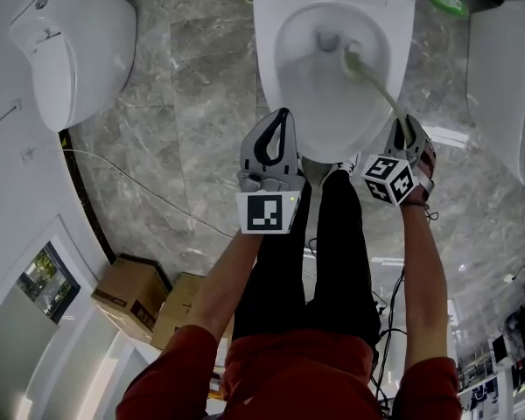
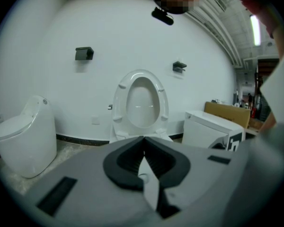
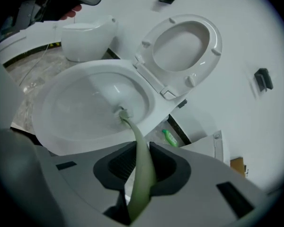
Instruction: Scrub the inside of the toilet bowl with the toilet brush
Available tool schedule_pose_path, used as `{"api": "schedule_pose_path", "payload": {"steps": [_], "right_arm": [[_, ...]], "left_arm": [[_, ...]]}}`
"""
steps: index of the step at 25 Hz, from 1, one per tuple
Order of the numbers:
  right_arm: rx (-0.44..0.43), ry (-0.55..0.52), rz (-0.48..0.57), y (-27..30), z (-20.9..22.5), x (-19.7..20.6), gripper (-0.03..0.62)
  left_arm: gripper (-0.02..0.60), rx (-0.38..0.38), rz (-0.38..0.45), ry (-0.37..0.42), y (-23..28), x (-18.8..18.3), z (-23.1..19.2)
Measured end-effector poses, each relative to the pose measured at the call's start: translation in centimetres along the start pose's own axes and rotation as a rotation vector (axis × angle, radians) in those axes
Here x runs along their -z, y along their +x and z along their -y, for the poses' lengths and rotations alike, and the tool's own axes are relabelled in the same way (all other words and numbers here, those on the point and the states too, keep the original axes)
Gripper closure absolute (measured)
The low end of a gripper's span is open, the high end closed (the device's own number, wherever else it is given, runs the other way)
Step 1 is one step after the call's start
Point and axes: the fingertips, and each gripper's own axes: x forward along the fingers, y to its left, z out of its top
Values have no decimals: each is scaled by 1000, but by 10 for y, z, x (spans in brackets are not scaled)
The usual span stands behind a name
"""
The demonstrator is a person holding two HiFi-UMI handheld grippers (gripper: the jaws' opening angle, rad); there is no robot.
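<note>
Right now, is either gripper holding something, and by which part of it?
The right gripper holds the toilet brush by its green handle, well away from the head, which is in the toilet bowl. The left gripper is shut, empty.

My slim pale-green plastic toilet brush [image 3: 140, 167], clamped in my right gripper [image 1: 408, 129], slants down into the glossy white ceramic toilet bowl [image 1: 264, 51], its bristled head touching the inner wall near the drain.

Bright, even overhead light fills the room: a ceiling strip lamp [image 2: 254, 30] glares, the polished floor [image 1: 192, 112] shines, the toilet bowl [image 1: 268, 55] nearly washes out. Both gripper views bulge, darkening at corners, foregrounds blurred.
</note>
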Motion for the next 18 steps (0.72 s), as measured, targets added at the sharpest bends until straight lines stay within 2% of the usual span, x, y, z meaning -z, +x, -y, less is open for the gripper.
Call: {"api": "schedule_pose_path", "payload": {"steps": [4,7,9,11,14,18], "right_arm": [[17,-162,4,-7,-11,-7,522],[-37,-276,27,-17,-41,-10,525],[-73,-296,40,-26,-63,-12,526],[-103,-224,22,-34,-77,-12,526],[-166,-27,-8,-48,-91,-16,526],[-263,173,14,-75,-107,-35,526]], "left_arm": [[581,4,-9,-8,-5,2,3],[581,-3,3,-11,-7,-2,2],[581,-9,4,-12,-9,-4,-1],[581,-13,8,-10,-11,-5,-4],[581,-21,13,-2,-15,-9,-8],[581,-32,32,-2,-23,-23,-8]]}}
